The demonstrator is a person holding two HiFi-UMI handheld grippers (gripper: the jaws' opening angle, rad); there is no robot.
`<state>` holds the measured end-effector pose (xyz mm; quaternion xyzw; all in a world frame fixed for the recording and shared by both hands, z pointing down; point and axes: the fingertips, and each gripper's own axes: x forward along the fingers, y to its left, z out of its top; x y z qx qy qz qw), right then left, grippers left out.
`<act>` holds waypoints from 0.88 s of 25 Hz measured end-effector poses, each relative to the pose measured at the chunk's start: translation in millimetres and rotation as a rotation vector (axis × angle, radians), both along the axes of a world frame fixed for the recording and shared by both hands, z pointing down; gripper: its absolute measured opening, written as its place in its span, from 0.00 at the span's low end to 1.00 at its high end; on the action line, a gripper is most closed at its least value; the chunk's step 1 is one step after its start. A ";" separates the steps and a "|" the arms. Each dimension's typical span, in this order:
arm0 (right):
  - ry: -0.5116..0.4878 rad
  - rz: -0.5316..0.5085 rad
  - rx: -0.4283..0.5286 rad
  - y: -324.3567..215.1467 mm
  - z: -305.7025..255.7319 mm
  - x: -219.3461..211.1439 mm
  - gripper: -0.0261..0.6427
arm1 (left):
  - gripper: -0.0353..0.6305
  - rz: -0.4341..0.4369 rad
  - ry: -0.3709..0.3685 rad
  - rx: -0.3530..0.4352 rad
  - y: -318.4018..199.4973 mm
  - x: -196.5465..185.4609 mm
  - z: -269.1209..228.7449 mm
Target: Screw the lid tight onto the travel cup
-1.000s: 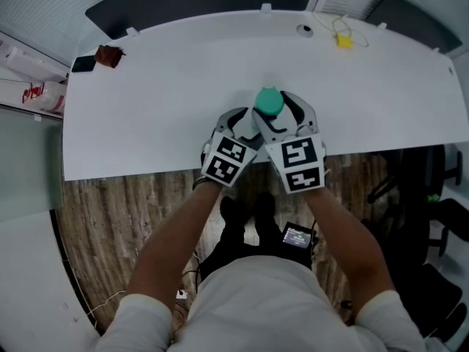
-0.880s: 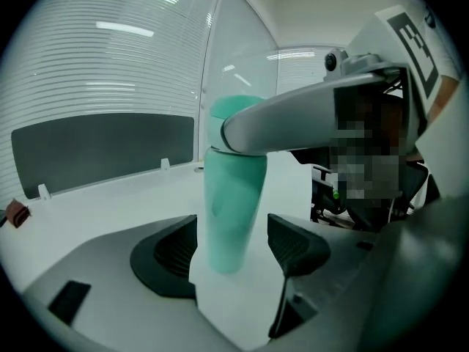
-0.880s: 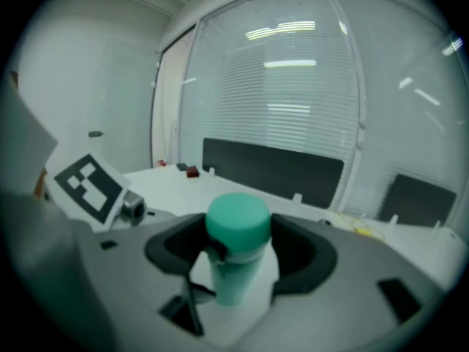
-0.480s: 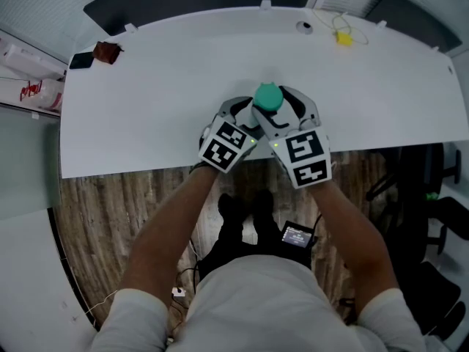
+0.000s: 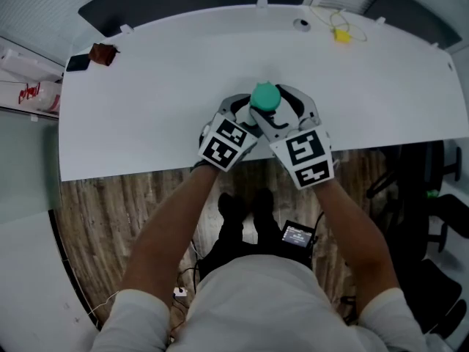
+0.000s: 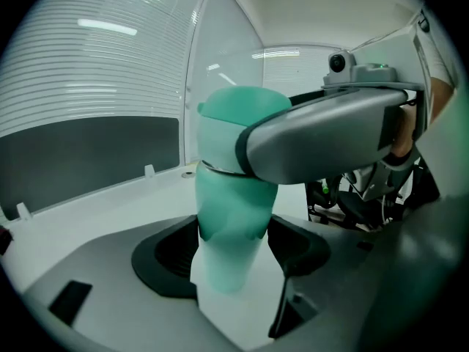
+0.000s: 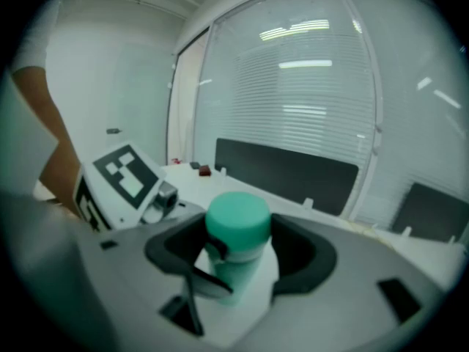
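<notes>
Travel cup [image 5: 264, 103], head view: it stands upright on the white table [image 5: 146, 101] near the front edge, largely covered by the two grippers. Its green lid [image 5: 265, 94] shows between them. The left gripper [image 5: 245, 117] comes in from the lower left and the right gripper [image 5: 284, 112] from the lower right, with their marker cubes side by side just short of the table edge. Well apart from the cup, a dark phone [image 5: 77, 63] and a small brown object [image 5: 103, 53] lie at the far left corner. A yellow item [image 5: 342, 37] on a cable and a round grommet [image 5: 302, 25] lie toward the far right edge. A small device with a lit screen [image 5: 297, 235] sits below, between the forearms.

Left gripper view: the cup's pale green body fills the centre. The left jaws' dark pads [image 6: 167, 254] press against it from both sides, low on the body. One grey jaw of the right gripper crosses in front at lid height and hides the lid's right side.

Right gripper view: the right jaws close on the lid from both sides, clamping it. The left gripper's marker cube [image 7: 124, 173] sits just beside, at left. A forearm [image 7: 50, 141] blocks the left edge. Window blinds [image 7: 308, 79] stand behind the table.
</notes>
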<state>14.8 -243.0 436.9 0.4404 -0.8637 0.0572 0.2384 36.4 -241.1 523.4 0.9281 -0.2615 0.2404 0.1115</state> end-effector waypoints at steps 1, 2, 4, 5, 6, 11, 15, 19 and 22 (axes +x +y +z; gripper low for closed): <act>0.003 0.019 0.006 -0.1 -0.1 0.3 0.48 | 0.51 -0.021 0.002 0.005 -0.4 -0.5 -0.1; 0.003 0.039 0.011 -0.2 -0.2 0.8 0.48 | 0.51 -0.041 0.002 0.009 -0.8 -0.8 -0.3; 0.002 0.077 0.017 -0.8 0.0 1.8 0.48 | 0.51 -0.078 0.004 0.014 -1.7 -1.1 -0.3; 0.001 0.093 0.018 -1.2 0.2 1.9 0.48 | 0.51 -0.094 0.006 0.015 -2.1 -1.5 -0.1; 0.000 0.105 0.019 -1.7 0.4 1.8 0.48 | 0.51 -0.108 0.007 0.016 -2.6 -1.9 0.1; 0.000 0.140 0.019 -3.4 1.5 1.4 0.48 | 0.51 -0.157 0.009 0.018 -4.0 -3.5 1.0; -0.003 0.156 0.021 -4.2 1.1 1.4 0.48 | 0.51 -0.192 0.012 0.019 -4.8 -4.0 0.4; -0.003 0.161 0.027 -3.8 0.6 2.5 0.48 | 0.51 -0.211 0.020 0.016 -4.5 -3.4 0.1; -0.006 0.159 0.027 -3.9 0.7 2.4 0.48 | 0.51 -0.206 0.024 0.011 -4.3 -3.5 0.2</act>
